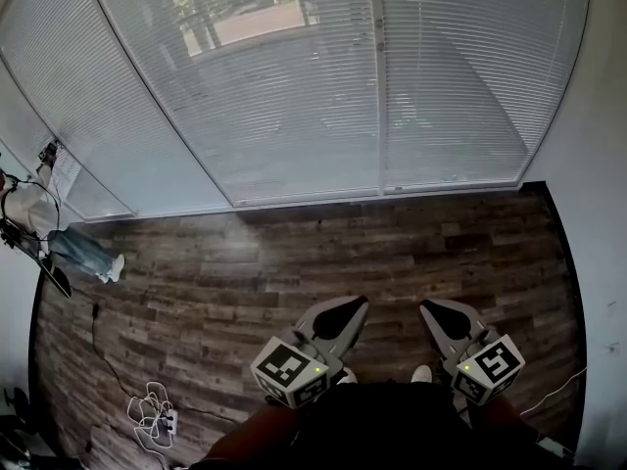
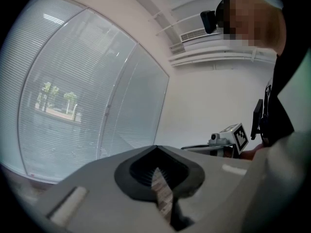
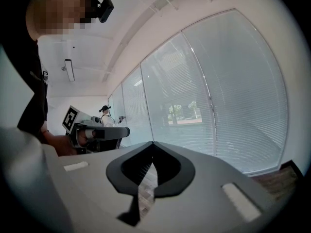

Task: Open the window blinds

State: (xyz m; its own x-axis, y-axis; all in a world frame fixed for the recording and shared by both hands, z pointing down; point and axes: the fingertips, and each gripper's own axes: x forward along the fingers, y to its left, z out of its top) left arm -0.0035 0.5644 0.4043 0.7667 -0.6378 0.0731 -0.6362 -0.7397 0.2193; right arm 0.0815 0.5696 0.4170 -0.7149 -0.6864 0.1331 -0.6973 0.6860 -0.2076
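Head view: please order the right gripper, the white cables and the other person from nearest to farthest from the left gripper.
1. The right gripper, just beside the left gripper.
2. The white cables, on the floor, lower left.
3. The other person, far left, by the blinds.

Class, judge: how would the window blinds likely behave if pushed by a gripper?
The blinds are many thin, narrow slats, so probably light and easily bent. Lowered fully, they would likely sway rather than resist.
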